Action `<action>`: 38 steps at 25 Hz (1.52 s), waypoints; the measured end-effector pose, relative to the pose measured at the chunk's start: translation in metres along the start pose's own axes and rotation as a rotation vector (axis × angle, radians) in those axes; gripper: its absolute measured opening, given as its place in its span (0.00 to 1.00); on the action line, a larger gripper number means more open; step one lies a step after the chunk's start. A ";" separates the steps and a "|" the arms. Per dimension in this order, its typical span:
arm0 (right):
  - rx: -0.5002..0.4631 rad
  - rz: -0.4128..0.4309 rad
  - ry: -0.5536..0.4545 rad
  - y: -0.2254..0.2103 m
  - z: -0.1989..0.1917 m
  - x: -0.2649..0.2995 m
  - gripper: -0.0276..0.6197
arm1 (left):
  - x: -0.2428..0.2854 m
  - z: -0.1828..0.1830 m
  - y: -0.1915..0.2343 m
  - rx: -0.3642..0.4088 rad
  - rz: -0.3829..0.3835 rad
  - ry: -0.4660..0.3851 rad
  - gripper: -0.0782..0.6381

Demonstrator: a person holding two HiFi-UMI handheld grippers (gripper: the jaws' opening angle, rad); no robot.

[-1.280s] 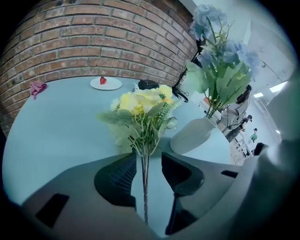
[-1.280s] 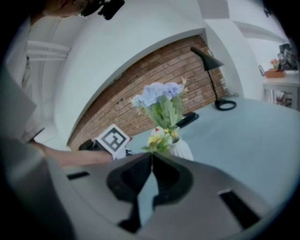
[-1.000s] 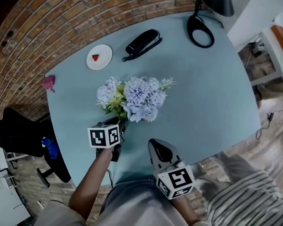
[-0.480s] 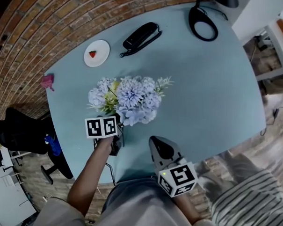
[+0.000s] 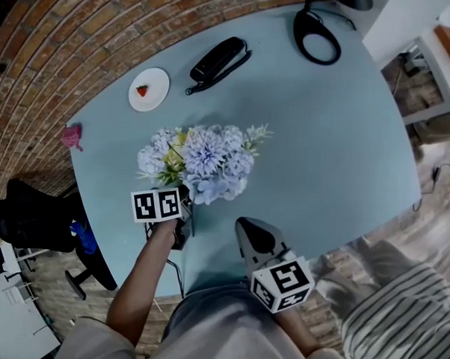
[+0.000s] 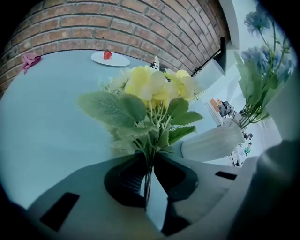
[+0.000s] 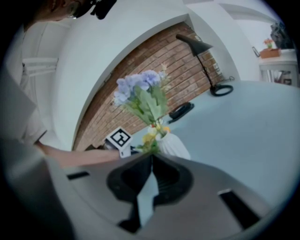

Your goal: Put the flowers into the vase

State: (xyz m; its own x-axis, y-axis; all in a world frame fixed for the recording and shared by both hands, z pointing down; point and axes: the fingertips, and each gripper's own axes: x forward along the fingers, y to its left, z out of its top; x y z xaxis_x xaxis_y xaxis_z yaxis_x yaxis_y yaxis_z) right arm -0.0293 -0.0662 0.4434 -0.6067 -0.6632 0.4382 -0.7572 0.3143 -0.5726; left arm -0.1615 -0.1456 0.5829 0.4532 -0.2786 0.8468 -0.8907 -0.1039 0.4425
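Head view: left gripper (image 5: 185,204), six o'clock of the one blue bouquet (image 5: 200,155), sits closer than before.
Left gripper view: jaws closing on the stems of one yellow sprig (image 6: 154,86); one vase (image 6: 213,143) at three o'clock.
Right gripper view: right gripper (image 7: 151,157), jaws together, empty.

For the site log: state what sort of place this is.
Probably an office or studio: a blue table by a brick wall, with a black desk phone and a desk lamp on it.
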 end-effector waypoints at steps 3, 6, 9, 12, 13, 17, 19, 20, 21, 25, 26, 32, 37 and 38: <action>0.002 -0.006 -0.003 0.002 0.000 -0.001 0.08 | -0.007 0.002 0.000 -0.027 -0.027 -0.024 0.20; 0.001 -0.015 -0.006 0.004 0.000 -0.003 0.08 | -0.014 0.003 -0.002 -0.079 -0.067 -0.059 0.19; -0.010 -0.022 -0.007 0.009 0.000 -0.005 0.08 | -0.023 0.002 -0.003 -0.130 -0.105 -0.102 0.19; -0.023 -0.029 -0.011 0.015 0.000 -0.009 0.08 | -0.037 -0.001 -0.003 -0.179 -0.137 -0.162 0.19; -0.029 -0.031 -0.014 0.018 0.001 -0.010 0.08 | -0.043 -0.001 -0.002 -0.191 -0.144 -0.183 0.19; -0.066 -0.044 -0.030 0.030 0.002 -0.016 0.08 | -0.066 -0.001 -0.003 -0.196 -0.171 -0.264 0.19; -0.085 -0.052 -0.031 0.037 0.001 -0.020 0.08 | -0.077 -0.002 -0.006 -0.200 -0.196 -0.299 0.19; -0.095 -0.056 -0.032 0.041 0.001 -0.022 0.08 | -0.083 -0.003 -0.008 -0.207 -0.211 -0.318 0.19; -0.107 -0.060 -0.035 0.045 0.001 -0.023 0.08 | -0.089 -0.003 -0.010 -0.215 -0.225 -0.338 0.19; -0.146 -0.074 -0.055 0.059 0.006 -0.030 0.08 | -0.116 0.000 -0.015 -0.245 -0.270 -0.427 0.19; -0.154 -0.077 -0.059 0.062 0.007 -0.032 0.08 | -0.123 0.000 -0.017 -0.245 -0.275 -0.447 0.19; -0.217 -0.058 -0.057 0.078 0.012 -0.040 0.08 | -0.160 -0.003 -0.036 -0.296 -0.320 -0.576 0.19; -0.263 -0.009 -0.037 0.079 0.020 -0.043 0.08 | -0.176 0.000 -0.063 -0.333 -0.353 -0.665 0.19; -0.275 0.003 -0.034 0.079 0.022 -0.045 0.08 | -0.179 0.000 -0.066 -0.338 -0.344 -0.687 0.19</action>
State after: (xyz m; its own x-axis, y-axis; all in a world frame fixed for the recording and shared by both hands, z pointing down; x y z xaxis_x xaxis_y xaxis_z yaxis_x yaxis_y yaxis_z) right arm -0.0565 -0.0269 0.3630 -0.6038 -0.6834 0.4105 -0.7957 0.4855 -0.3622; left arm -0.1840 -0.0893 0.4023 0.4781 -0.8146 0.3285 -0.5985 -0.0284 0.8006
